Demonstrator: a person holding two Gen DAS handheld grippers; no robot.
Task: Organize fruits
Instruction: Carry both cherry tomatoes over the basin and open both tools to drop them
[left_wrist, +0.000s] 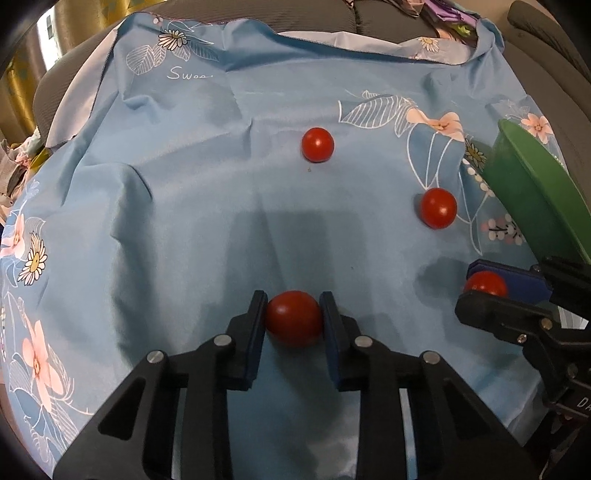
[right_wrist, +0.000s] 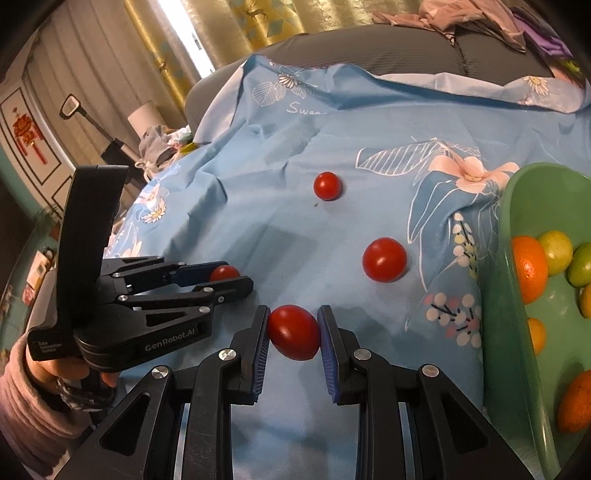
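Note:
My left gripper (left_wrist: 293, 317) is shut on a red tomato (left_wrist: 294, 318) low over the blue floral cloth (left_wrist: 184, 221); it also shows in the right wrist view (right_wrist: 231, 280) with its tomato (right_wrist: 224, 273). My right gripper (right_wrist: 293, 332) is shut on another red tomato (right_wrist: 294, 331); it shows in the left wrist view (left_wrist: 480, 286) with its tomato (left_wrist: 485, 283). Two loose tomatoes lie on the cloth, one far (left_wrist: 317, 144) (right_wrist: 327, 185) and one nearer the bowl (left_wrist: 438, 208) (right_wrist: 384, 259). A green bowl (right_wrist: 498, 295) (left_wrist: 532, 199) at the right holds oranges (right_wrist: 529, 269) and green-yellow fruits (right_wrist: 555, 252).
The cloth covers a grey sofa (right_wrist: 369, 48) with crumpled clothes (right_wrist: 461, 18) at the back. The cloth's left edge drops off toward a room with curtains (right_wrist: 221, 22) and a floor tool (right_wrist: 70, 107). A hand in a pink sleeve (right_wrist: 33, 387) holds the left gripper.

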